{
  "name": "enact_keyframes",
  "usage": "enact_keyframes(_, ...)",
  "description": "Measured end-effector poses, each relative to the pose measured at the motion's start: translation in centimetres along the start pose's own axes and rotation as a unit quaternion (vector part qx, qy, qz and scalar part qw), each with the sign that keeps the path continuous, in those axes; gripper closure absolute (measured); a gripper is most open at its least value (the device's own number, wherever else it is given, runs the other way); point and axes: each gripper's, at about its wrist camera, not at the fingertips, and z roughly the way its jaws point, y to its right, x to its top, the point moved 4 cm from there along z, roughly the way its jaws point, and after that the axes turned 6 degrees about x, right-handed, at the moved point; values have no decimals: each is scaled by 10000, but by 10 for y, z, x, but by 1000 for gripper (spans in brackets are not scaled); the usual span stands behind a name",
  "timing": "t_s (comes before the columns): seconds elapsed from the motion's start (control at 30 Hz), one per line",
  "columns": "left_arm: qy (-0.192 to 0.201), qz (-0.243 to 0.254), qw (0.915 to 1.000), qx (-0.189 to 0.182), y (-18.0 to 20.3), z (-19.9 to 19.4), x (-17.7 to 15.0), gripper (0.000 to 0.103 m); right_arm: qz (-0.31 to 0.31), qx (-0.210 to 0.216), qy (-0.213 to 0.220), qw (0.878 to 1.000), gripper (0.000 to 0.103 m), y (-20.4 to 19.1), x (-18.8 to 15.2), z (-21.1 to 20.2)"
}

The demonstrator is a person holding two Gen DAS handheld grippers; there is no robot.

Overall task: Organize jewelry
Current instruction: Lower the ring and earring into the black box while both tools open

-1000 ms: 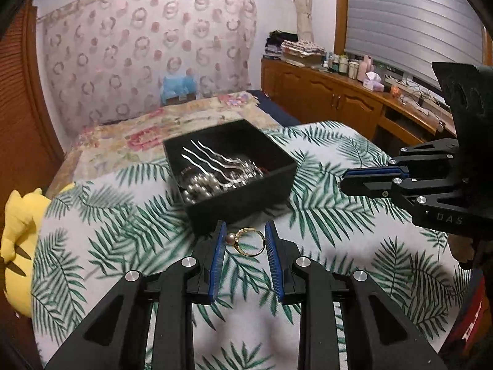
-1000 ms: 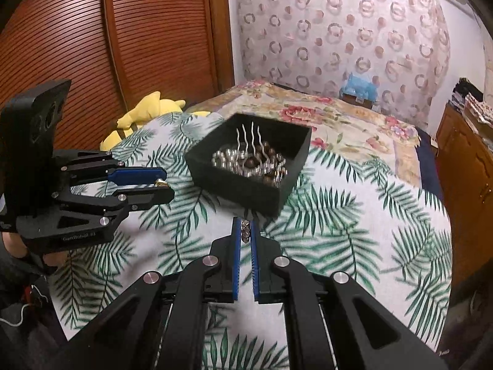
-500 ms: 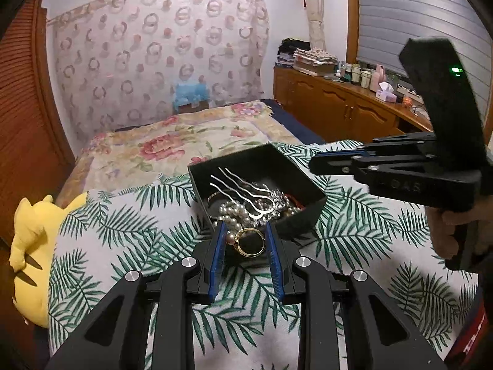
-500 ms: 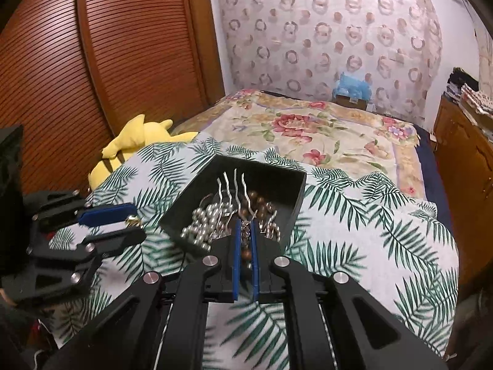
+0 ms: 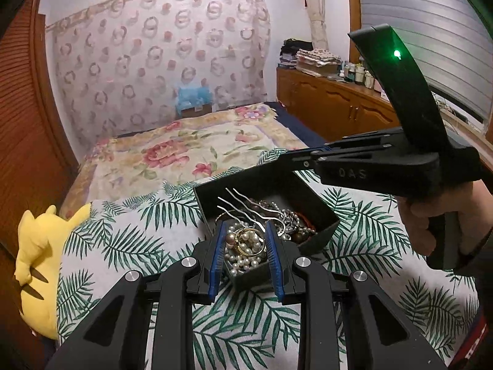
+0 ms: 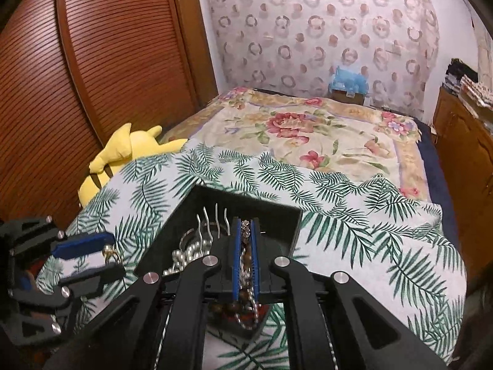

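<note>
In the left wrist view, the left gripper (image 5: 245,248) with blue pads is seen over the near corner of an open black square box (image 5: 326,220) which stands on a white cloth with green palm leaves (image 5: 123,246). A thin gold ring with a small pearl (image 5: 246,242) is held between its pads, and the jaws are opened only as wide as the ring. Under the ring, a white pearl necklace (image 5: 243,262) lies in the box, together with a silver wavy hair fork (image 5: 246,206) and other tangled chains. The right gripper (image 5: 311,157), held by a hand (image 5: 431,219), is seen above the far side of the box; its jaws look closed. In the right wrist view, the right gripper (image 6: 245,246) is placed over the same black box (image 6: 292,231), with its jaws almost fully closed on a silver chain with brown beads (image 6: 246,305), which hangs down from the pads. A yellow plush toy (image 6: 123,151) lies beside the cloth, at the left.
</note>
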Motion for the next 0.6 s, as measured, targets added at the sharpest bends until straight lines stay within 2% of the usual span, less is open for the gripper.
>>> enact_keyframes(0.23, 15, -70, 10000, 21, -3, 6, 6, 79, 74, 48, 55, 9999, 94, 3, 5, 3)
enact_keyframes(0.27, 7, -82, 10000, 25, -4, 8, 8, 79, 102, 46, 78, 9999, 92, 4, 5, 2)
enact_keyframes(0.33, -1, -89, 10000, 37, -4, 12, 10, 79, 177, 108, 124, 9997, 81, 7, 4, -1)
enact_keyframes(0.6, -82, -94, 9999, 53, 1, 32, 15, 79, 252, -42, 108, 9996, 80, 21, -12, -13)
